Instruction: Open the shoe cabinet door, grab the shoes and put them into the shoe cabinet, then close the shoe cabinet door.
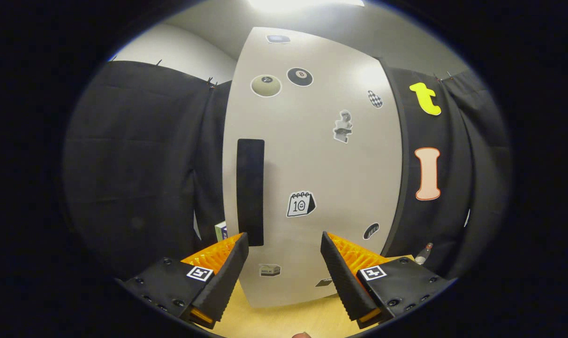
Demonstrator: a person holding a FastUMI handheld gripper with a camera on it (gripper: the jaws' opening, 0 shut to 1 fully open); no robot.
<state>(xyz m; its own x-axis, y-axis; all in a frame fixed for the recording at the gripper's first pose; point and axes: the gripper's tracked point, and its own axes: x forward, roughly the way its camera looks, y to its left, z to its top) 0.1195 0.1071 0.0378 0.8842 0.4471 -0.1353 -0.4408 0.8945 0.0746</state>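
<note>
A tall pale shoe cabinet (312, 159) stands upright on a wooden surface, straight ahead of my fingers. Its door is shut and carries several stickers. A long black vertical handle strip (250, 191) runs down the door's left side, its lower end just above my left fingertip. My gripper (284, 244) is open, with both fingers spread wide and nothing between them but the door's lower part beyond. No shoes are in sight.
Black cloth hangs on both sides of the cabinet. A small box (221, 231) peeks out at the cabinet's lower left. A small bottle (423, 254) stands on the wooden tabletop (284, 319) at the cabinet's lower right.
</note>
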